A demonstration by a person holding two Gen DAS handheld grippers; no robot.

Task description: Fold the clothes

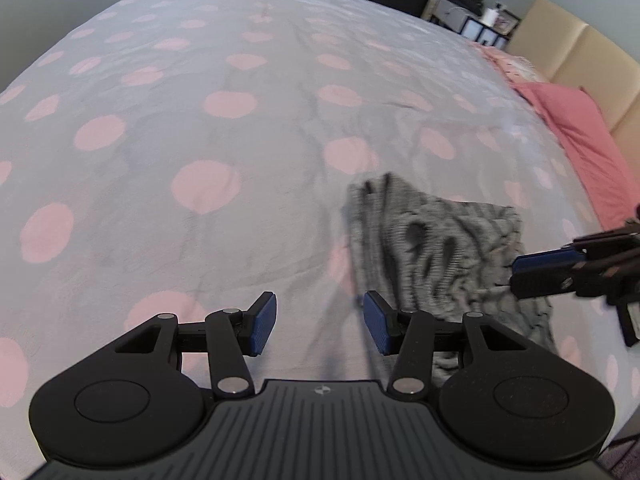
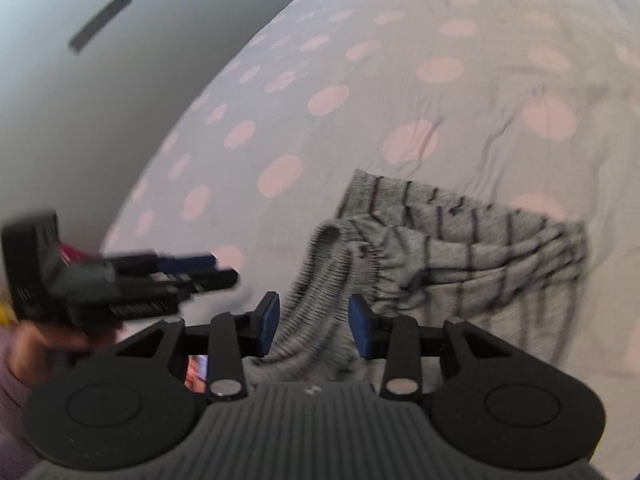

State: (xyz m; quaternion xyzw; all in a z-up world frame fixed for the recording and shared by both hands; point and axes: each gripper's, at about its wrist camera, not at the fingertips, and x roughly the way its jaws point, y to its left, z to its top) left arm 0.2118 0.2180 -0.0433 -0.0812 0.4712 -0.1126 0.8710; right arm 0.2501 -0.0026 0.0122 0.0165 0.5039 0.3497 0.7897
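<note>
Between right claw point(image 2: 313, 326) pads, striped garment point(image 2: 460, 256); left view hides this.

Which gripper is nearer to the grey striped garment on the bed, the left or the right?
Right. The right gripper has the grey striped garment bunched between its open jaws, while the left gripper hangs open beside the garment's edge, over the dotted bedsheet.

Polka-dot bed point(image 1: 200, 120), beige headboard point(image 1: 580, 52), grey wall point(image 2: 80, 100)
</note>
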